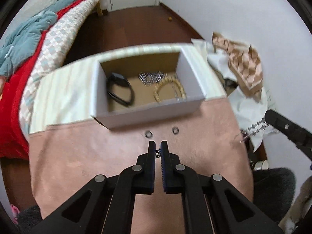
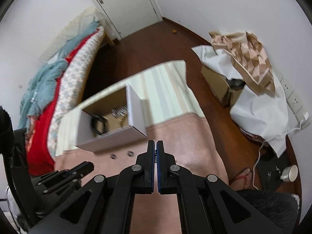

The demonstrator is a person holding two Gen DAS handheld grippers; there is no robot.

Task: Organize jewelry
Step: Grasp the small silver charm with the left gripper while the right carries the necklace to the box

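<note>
Slack in the thin silver chain (image 1: 253,129) pinched between both my closed jaws could snag the open white cardboard box's (image 1: 148,117) rim.

Even, soft indoor light, no hard shadows or glare. Heavy fisheye bending with black vignette at corners. Motion blur smears the white box (image 1: 148,115) and rings (image 1: 148,134) in both views; each view's own gripper arms stay sharp. Walls slightly washed out.
</note>
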